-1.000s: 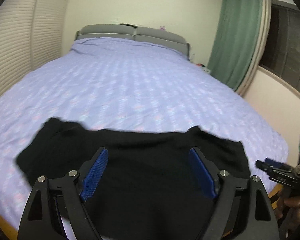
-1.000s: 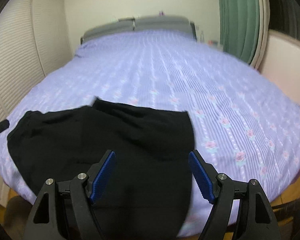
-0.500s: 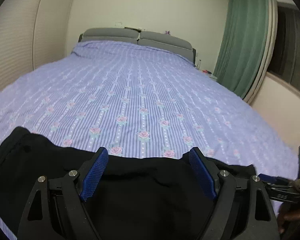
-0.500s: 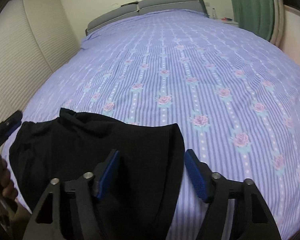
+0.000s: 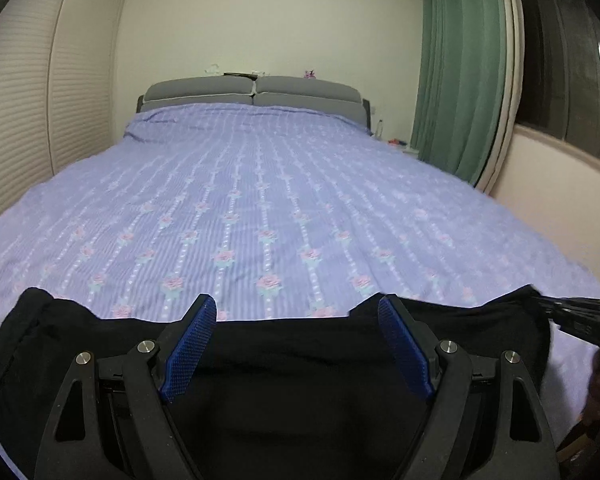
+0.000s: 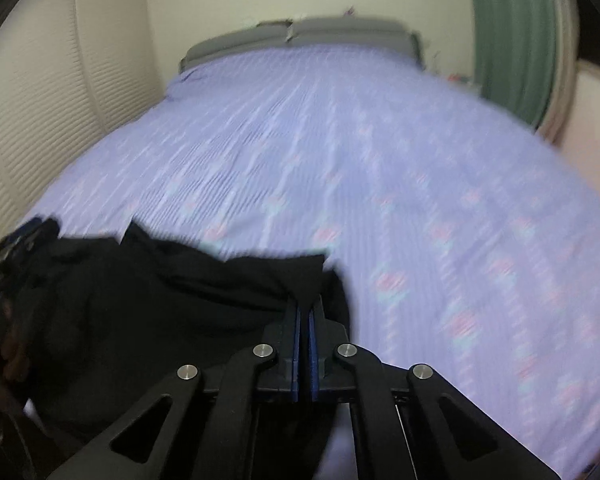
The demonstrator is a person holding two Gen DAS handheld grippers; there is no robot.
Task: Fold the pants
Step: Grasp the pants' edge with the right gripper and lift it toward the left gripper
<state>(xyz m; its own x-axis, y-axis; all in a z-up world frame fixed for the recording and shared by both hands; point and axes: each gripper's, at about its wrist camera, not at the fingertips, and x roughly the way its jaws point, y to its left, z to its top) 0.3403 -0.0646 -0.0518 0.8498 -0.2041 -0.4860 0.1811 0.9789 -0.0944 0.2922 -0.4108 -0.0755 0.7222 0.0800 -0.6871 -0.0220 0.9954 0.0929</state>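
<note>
Beyond the black pants (image 5: 300,360), which are lying along the near edge, the lilac bedspread (image 5: 268,200) is stretching flat and bare up to the grey headboard (image 5: 252,94), offering wide passage. A louvred wardrobe (image 5: 16,120) is hemming in the bed's left side, while a green curtain (image 5: 460,68) and a pale ledge (image 5: 560,176) are bounding the right. The right gripper (image 6: 304,312) is occupying the pants' right corner; the left gripper (image 5: 296,312) is hovering over their middle.

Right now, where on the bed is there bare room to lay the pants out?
Free: the whole purple bedspread from the black pants up to the grey headboard. Crowded: the near edge, where the pants and both claws sit.
</note>
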